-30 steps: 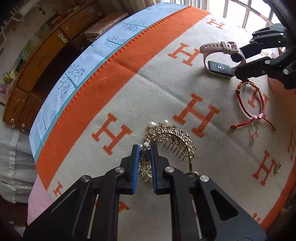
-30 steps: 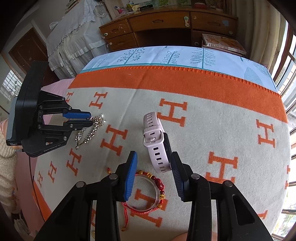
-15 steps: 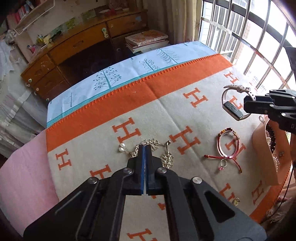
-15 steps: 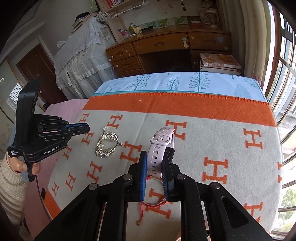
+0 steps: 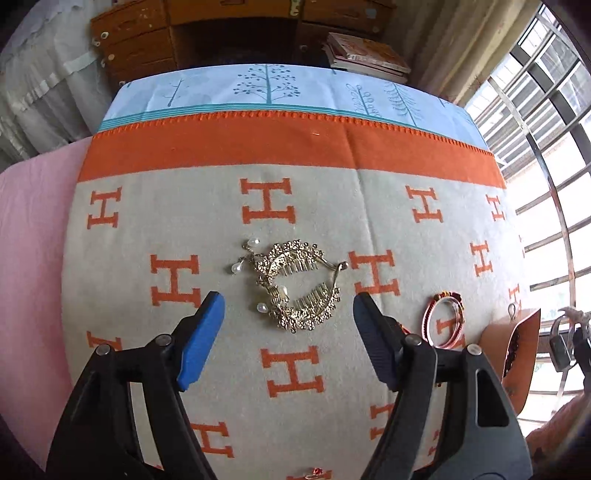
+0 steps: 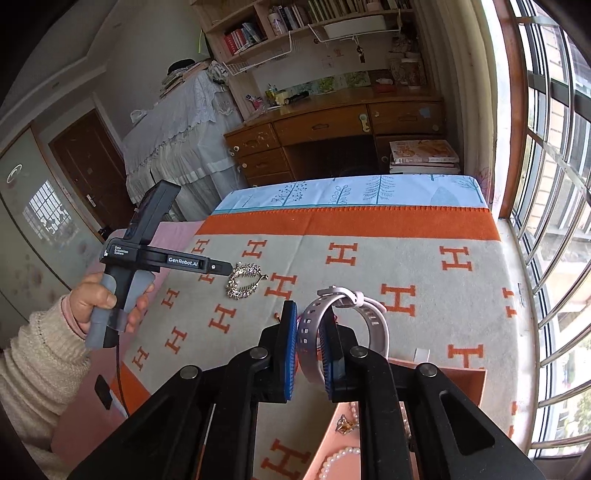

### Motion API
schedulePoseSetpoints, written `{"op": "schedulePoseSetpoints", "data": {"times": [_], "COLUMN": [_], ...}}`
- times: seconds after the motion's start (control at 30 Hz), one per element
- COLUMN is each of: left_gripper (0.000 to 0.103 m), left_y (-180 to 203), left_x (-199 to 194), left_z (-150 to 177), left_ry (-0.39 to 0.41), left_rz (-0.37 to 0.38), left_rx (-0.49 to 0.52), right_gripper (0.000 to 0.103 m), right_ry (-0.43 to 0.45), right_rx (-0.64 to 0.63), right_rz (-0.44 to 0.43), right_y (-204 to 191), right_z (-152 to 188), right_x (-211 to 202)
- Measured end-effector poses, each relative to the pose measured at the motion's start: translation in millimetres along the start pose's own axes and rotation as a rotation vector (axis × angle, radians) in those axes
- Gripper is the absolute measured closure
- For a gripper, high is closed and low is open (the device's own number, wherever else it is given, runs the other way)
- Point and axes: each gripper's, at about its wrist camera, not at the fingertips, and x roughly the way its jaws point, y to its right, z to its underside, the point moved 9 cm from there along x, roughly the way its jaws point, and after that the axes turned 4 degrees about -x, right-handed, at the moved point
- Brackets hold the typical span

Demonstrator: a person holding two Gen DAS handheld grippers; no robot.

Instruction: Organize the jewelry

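A red-stoned trinket (image 5: 314, 472) is cut off by the bottom edge; the right tongs' arms hide most of a white pearl strand (image 6: 338, 458) in the peach tray (image 6: 436, 367).

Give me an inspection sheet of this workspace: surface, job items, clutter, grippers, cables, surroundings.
Surface: orange H-pattern blanket over the bed.
Job's things: gold hair combs on the blanket; red bracelet to their right; pink watch lifted; orange tray holding pearls.
Clutter: nothing seen.
Grippers: left gripper opening above the combs, nothing between the pads; right gripper shut on the watch strap.
Cables: black cable hanging below the left hand.
Surroundings: wooden desk, bookshelf, barred window.
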Motion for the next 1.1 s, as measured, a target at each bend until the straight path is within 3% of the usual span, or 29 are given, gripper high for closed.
{"op": "schedulePoseSetpoints", "data": {"times": [0.07,0.17,0.43,0.5,0.67,0.9,1.1], "left_gripper": [0.039,0.062,0.066,0.077,0.093,0.097,0.097], "left_y": [-5.5,-9.4,-12.5,-14.7,-14.7,21.8,88.8], "left_x": [6.8,21.4,49.0,53.9,55.2,11.3,-60.0], "left_z": [-2.0,-0.6,2.2,1.4,-1.4,0.7,13.0], "left_ry": [0.007,-0.020,-0.058,-0.063,-0.051,0.027,0.117], "left_rz": [0.000,-0.044,-0.107,-0.122,-0.131,-0.073,0.034], "left_rx": [-0.047,-0.066,-0.101,-0.111,-0.125,-0.090,0.029], "right_gripper": [0.091,0.091,0.091,0.091,0.091,0.091,0.091], "right_ry": [-0.003,-0.009,-0.020,-0.024,-0.029,0.011,0.071], "right_rx": [0.015,0.029,0.062,0.066,0.084,0.106,0.132], "right_rz": [-0.003,-0.006,-0.021,-0.021,-0.028,-0.030,-0.030], "right_y": [3.6,9.0,21.1,21.5,23.4,30.3,35.6], "right_z": [9.3,21.0,35.3,37.4,43.2,46.5,50.6], "right_x": [-9.1,-16.2,-16.9,-15.0,-12.7,-31.2,-65.1]}}
